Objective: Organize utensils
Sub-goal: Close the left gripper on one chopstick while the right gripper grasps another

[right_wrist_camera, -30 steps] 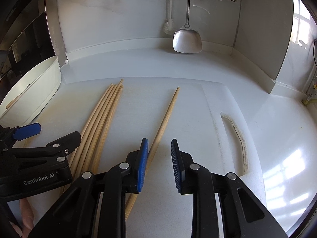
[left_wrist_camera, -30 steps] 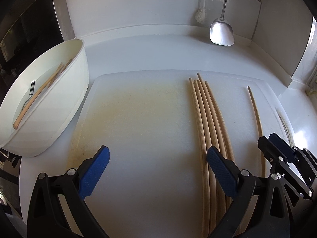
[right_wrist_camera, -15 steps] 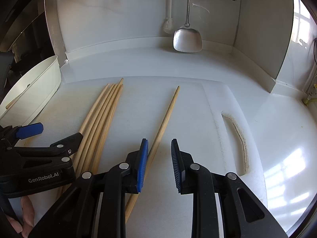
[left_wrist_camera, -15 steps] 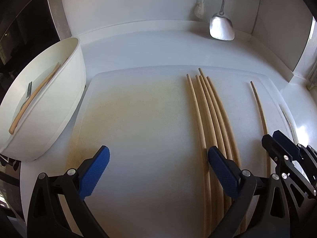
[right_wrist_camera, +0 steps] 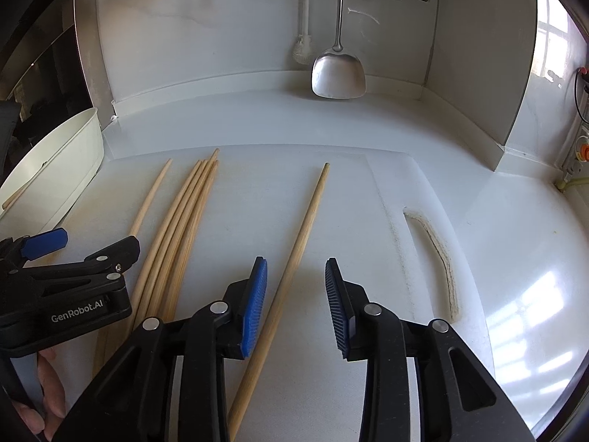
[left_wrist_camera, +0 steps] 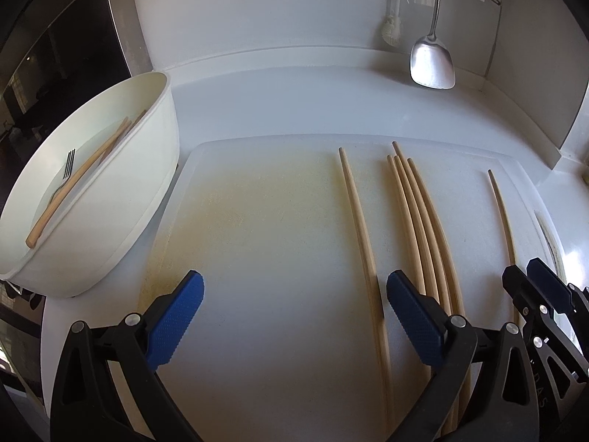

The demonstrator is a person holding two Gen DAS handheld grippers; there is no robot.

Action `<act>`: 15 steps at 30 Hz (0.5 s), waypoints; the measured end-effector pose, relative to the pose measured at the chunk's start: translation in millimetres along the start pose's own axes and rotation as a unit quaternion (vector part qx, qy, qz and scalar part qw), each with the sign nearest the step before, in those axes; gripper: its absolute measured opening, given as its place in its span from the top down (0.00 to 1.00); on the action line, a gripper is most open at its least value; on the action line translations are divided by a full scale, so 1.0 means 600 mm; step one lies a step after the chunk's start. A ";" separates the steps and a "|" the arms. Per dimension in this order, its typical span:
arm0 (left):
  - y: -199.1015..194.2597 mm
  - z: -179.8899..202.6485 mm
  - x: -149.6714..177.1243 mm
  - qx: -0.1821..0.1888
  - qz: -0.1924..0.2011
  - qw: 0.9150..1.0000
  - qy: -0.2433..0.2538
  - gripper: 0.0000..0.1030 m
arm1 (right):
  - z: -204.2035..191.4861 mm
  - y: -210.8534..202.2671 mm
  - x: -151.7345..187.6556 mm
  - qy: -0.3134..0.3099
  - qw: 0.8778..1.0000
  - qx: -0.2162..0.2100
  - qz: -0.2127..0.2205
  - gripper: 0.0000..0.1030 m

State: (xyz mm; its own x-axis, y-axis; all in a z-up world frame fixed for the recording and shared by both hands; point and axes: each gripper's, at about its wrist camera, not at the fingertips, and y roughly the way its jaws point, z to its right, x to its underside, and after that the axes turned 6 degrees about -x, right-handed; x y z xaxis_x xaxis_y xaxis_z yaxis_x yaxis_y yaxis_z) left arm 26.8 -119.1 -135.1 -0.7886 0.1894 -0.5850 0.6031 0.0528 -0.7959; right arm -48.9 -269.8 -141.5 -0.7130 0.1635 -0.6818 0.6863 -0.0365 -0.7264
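Long wooden chopsticks lie lengthwise on a white cutting board. One chopstick lies apart to the left of a bundle of several. My left gripper is open wide; that separated stick runs just inside its right finger. Another single chopstick lies further right, between the jaws of my right gripper. Those jaws are opening and the pads do not press on it. In the right wrist view the left gripper sits over the lower ends of the bundle.
A white bowl at the board's left holds a fork and wooden chopsticks. A metal spatula hangs on the back wall. The board has a handle slot at right. Walls close the corner behind.
One chopstick has separated to the left from the bundle, which was tight before. The right gripper's jaws have widened around the single chopstick. The left view has shifted slightly.
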 end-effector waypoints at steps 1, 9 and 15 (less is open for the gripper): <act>0.001 0.000 0.000 0.001 0.001 1.000 -0.002 0.05 | -0.001 0.002 -0.001 0.000 1.000 0.001 0.002 0.68; -0.010 0.003 0.008 0.029 0.010 1.000 -0.007 0.26 | -0.004 0.003 0.001 -0.007 1.000 -0.004 0.000 0.68; -0.029 0.032 0.012 0.048 0.025 0.998 0.018 0.66 | -0.011 0.002 0.005 -0.013 1.000 -0.011 0.004 0.79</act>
State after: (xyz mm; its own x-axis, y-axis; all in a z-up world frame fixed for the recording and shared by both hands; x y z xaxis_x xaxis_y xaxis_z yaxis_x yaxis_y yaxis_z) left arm 8.3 -137.2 -128.4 -0.7519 0.2247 -0.6199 0.6262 -0.0508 -0.7780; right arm -49.3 -263.0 -144.2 -0.7110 0.1376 -0.6896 0.6945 -0.0165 -0.7193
